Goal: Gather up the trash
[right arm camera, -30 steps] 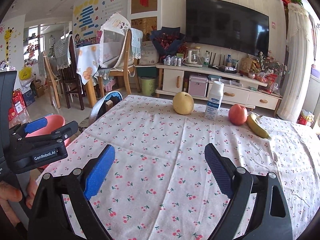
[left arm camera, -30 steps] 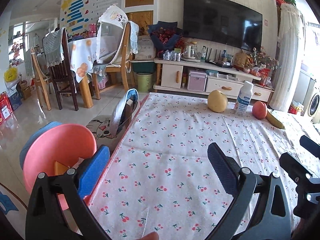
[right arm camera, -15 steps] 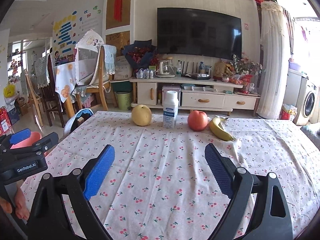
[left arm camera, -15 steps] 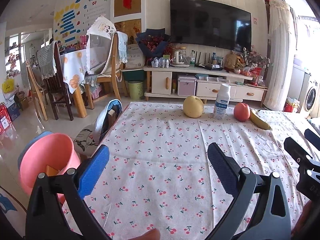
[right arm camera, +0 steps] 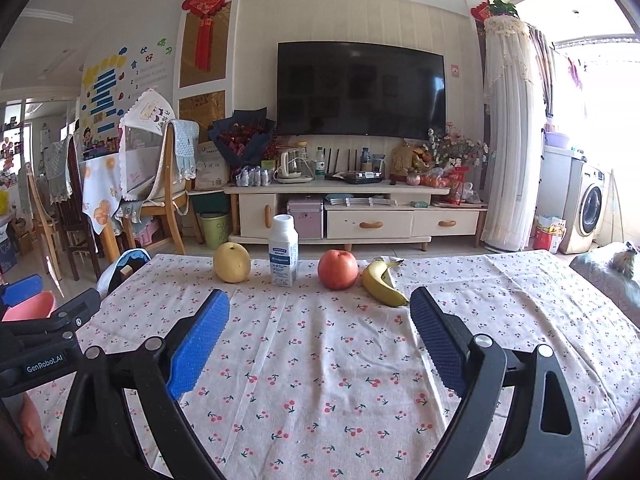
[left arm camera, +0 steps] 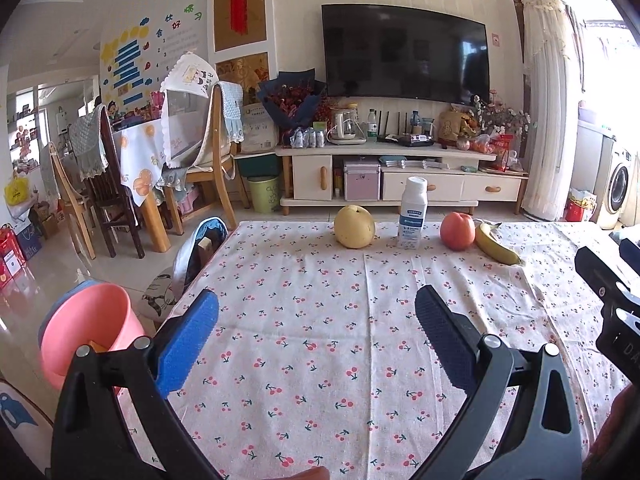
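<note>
A white plastic bottle [right arm camera: 284, 251] with a blue label and white cap stands upright, long axis vertical, at the desk's [right arm camera: 320, 360] far edge between a yellow pear [right arm camera: 231, 262] and a red apple [right arm camera: 337, 269]. A banana [right arm camera: 383, 282] lies beside the apple. Both the left hand-held gripper [left arm camera: 316, 320] and right hand-held gripper [right arm camera: 320, 318] are released, jaws wide and empty.

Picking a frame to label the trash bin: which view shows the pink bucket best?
Left wrist. The pink bucket sits on the floor off the table's left edge, with its rim and open mouth in view, only partly cut by the left gripper. The right wrist view shows just a sliver of it behind the left gripper's body.
</note>
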Demonstrator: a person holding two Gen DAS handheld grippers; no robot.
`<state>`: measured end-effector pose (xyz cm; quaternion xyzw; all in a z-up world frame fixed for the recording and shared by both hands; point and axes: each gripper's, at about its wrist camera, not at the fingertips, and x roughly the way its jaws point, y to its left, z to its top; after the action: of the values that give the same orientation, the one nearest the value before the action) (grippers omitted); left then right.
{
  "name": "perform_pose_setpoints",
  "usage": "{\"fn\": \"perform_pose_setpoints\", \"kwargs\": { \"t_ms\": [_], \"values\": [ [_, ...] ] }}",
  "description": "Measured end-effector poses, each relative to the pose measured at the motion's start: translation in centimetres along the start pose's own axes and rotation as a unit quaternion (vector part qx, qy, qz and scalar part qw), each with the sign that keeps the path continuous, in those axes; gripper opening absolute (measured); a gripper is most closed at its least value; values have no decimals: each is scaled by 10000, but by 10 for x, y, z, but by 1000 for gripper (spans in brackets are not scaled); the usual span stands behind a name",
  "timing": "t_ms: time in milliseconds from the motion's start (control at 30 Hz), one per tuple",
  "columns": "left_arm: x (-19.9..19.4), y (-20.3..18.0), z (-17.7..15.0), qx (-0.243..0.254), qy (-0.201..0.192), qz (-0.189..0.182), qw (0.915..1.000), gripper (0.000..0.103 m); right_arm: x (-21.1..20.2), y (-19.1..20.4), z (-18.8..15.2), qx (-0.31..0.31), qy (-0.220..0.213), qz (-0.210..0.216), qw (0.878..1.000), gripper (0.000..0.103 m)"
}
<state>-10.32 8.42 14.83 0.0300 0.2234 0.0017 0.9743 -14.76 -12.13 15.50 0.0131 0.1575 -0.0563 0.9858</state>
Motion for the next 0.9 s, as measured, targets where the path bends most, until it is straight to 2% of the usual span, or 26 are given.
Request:
{"fn": "perform_pose_setpoints", "kwargs": {
  "t_ms": [300,900],
  "values": [
    [-4,-11,2,64,-50,57,10000,99,-12,-14,6,24,-285,-155,9995,92],
    [0,-14,2,-44,-21,-72,10000,99,-8,-20,8,87,-198,-153,9996,92]
  ]
}}
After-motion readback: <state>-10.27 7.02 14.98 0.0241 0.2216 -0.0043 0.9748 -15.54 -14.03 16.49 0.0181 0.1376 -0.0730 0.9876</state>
